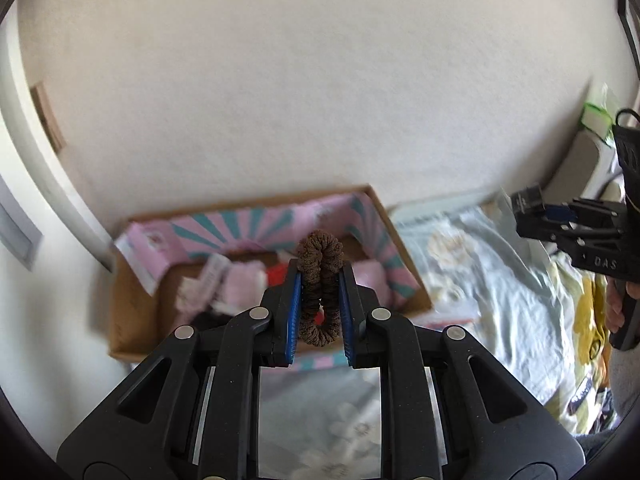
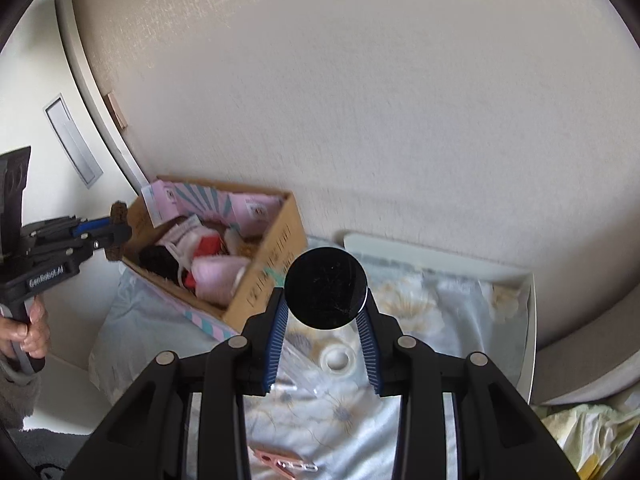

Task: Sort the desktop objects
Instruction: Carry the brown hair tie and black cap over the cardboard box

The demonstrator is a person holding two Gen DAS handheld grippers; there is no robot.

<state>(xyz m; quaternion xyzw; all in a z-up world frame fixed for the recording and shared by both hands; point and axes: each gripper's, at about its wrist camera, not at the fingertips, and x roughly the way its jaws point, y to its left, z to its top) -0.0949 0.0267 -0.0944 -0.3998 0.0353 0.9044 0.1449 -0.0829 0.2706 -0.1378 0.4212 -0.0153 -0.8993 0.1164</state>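
Scrunchie (image 1: 320,292), brown and ribbed, is pinched upright between the blue pads of the left tongs (image 1: 320,308), its loop squeezed narrow and poking out past the tips toward twelve o'clock. It hangs in the air in front of the cardboard box (image 1: 132,312), which sits on the floral cloth (image 1: 492,264) against the wall and already holds pink, red and dark soft things. From the right wrist view the left tongs (image 2: 116,236) sit just outside the box's near corner at nine o'clock, so the scrunchie is probably not over the opening yet, though blur makes that hard to judge.

To finish the drop well, carry it forward until the loop is clearly above the pile, lower a little, then release; fabric clings to ribbed pads, so a small shake may be needed.

Right tongs (image 2: 326,304) are clenched on a black round disc (image 2: 325,288), held above the cloth at the box's four o'clock. Keep them back until the left clears the box. A tape roll (image 2: 338,358) and a pink clip (image 2: 280,462) lie on the cloth.
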